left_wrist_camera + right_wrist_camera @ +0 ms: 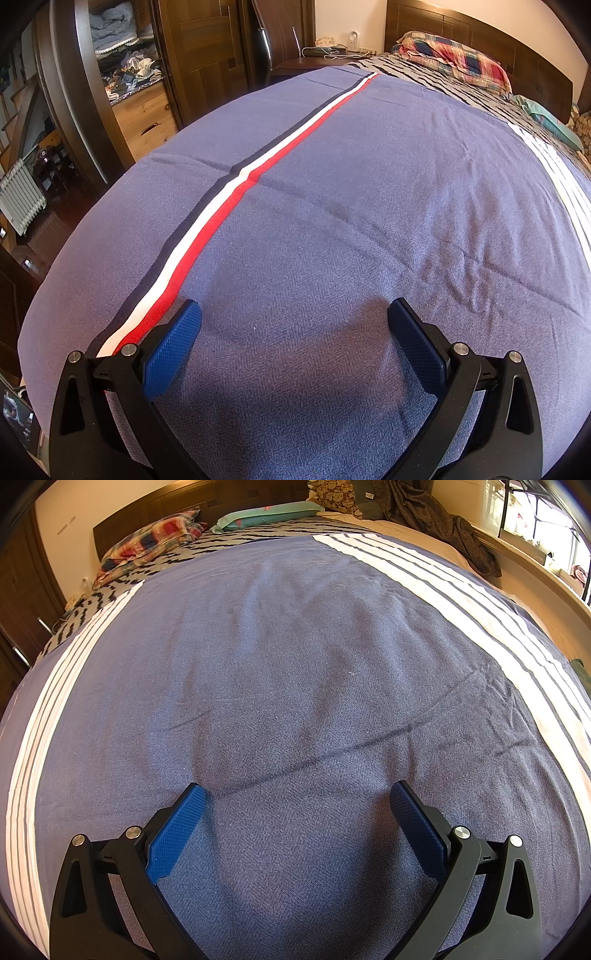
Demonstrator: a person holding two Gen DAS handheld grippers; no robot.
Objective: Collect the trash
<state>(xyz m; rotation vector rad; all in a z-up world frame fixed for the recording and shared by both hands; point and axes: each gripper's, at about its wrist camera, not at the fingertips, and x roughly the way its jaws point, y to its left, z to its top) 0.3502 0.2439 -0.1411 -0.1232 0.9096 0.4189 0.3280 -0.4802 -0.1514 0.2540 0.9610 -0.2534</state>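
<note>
Here: two grippers, left gripper (294,314), right gripper (295,794), spread, empty; two pillows.

Count: one blue blanket (351,221), two pillows — plaid pillow (454,59), teal pillow (266,513); one radiator (22,199), left edge.

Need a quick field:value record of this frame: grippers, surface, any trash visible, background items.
left gripper: open, empty, over the blanket
right gripper: open, empty, over the blanket
surface: blue blanket on a bed, red-white-navy stripe
trash: none visible in either view
pillows: plaid pillow, teal pillow
other: open wardrobe, dark garment
</note>
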